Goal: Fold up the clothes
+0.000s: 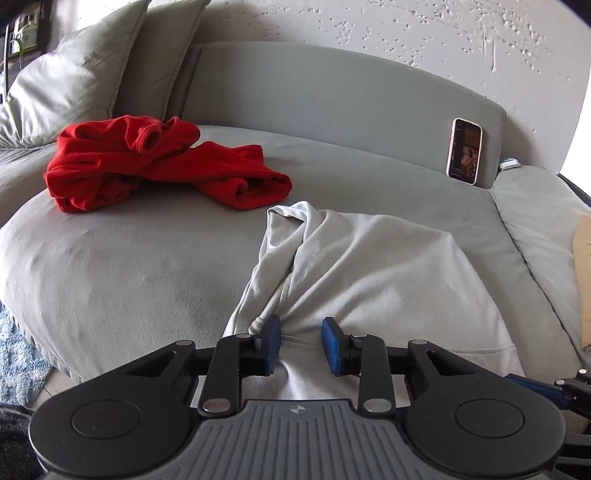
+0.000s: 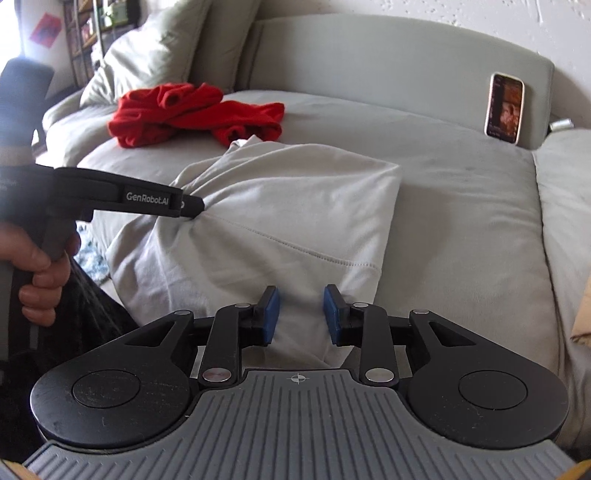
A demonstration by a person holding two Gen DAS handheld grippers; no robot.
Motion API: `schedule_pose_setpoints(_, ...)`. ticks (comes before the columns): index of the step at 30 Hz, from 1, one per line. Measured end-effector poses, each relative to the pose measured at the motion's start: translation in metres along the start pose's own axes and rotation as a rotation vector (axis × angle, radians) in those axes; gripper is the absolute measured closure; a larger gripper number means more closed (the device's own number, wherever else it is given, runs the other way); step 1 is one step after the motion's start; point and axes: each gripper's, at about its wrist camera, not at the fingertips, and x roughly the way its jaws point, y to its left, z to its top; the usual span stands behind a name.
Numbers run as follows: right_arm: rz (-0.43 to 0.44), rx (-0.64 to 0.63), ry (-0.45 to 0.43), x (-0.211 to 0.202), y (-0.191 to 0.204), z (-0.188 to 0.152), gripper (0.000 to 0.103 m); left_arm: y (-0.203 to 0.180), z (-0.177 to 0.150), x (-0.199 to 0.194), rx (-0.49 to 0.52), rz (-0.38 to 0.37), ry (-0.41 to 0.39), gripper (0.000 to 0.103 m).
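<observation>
Now both hand-held grippers (image 1: 301, 345) (image 2: 301, 315) gape over gray garment (image 2: 277, 206).

Grey sofa (image 1: 332, 92), pillows (image 1: 66, 77); textured white wall (image 1: 406, 26)

sweatshirt (image 2: 258, 206) front of sofa (image 2: 461, 192) | garment (image 2: 192, 110) behind-left | phone (image 2: 505, 107) behind-right

I see a pale grey garment (image 2: 280, 206) on the grey sofa (image 2: 461, 192), a bright red one (image 1: 155, 162) behind it, blue pads on my black fingers (image 1: 271, 343), and a white-cased phone (image 1: 464, 150).
</observation>
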Motion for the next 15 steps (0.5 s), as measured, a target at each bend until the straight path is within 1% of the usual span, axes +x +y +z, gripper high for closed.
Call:
schedule_pose_setpoints(4,0.014,-0.018,-0.004,-0.002,0.003,-0.003,0.058,0.000,0.001,0.000,-0.008,0.002,0.001,0.072)
schedule_pose_setpoints(8,0.004,-0.060,-0.014,-0.002,0.011,-0.006,0.051,0.003,0.002,0.000,-0.028,-0.007,0.004,0.072)
schedule_pose_setpoints(11,0.009,-0.042,-0.017,-0.002,0.011,-0.005,0.048,0.005,0.002,0.000,-0.039,-0.013,0.005,0.072)
schedule_pose_setpoints(15,0.023,0.003,-0.021,-0.002,0.007,-0.003,0.048,0.007,0.003,0.000,-0.054,-0.025,0.009,0.072)
